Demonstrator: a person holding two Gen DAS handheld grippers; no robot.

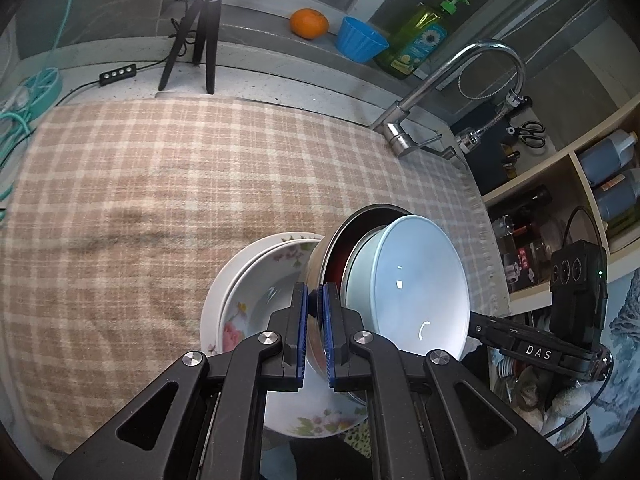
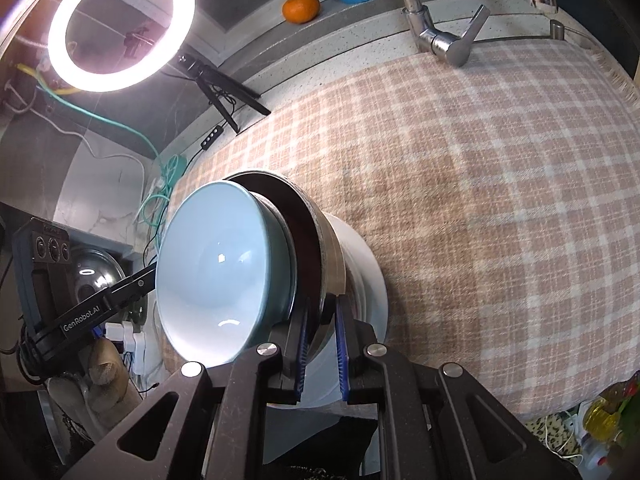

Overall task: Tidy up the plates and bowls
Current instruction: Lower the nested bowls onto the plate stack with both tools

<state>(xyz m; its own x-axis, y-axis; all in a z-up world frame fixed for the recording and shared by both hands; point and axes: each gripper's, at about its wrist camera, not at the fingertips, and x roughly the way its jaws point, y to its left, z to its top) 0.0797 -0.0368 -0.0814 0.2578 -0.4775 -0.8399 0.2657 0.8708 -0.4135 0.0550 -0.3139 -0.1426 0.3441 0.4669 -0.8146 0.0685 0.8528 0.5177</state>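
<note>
A steel bowl [image 1: 318,258] with a dark inside holds a pale blue bowl [image 1: 408,280]. My left gripper [image 1: 314,294] is shut on the steel bowl's near rim, one blue pad on each side of the wall. Under it lie white floral dishes [image 1: 248,292], stacked at the cloth's front edge; whether the steel bowl rests on them I cannot tell. From the opposite side my right gripper [image 2: 322,320] is shut on the same steel bowl [image 2: 334,248]. There the blue bowl [image 2: 224,264] faces left and the white dishes [image 2: 370,280] lie behind.
A beige checked cloth [image 1: 160,184] covers the counter. At the back are a faucet [image 1: 404,132], a tripod [image 1: 200,40], an orange [image 1: 309,23], a blue cup [image 1: 360,40] and a soap bottle [image 1: 420,40]. Shelves [image 1: 560,200] stand to the right. A ring light [image 2: 120,24] glows.
</note>
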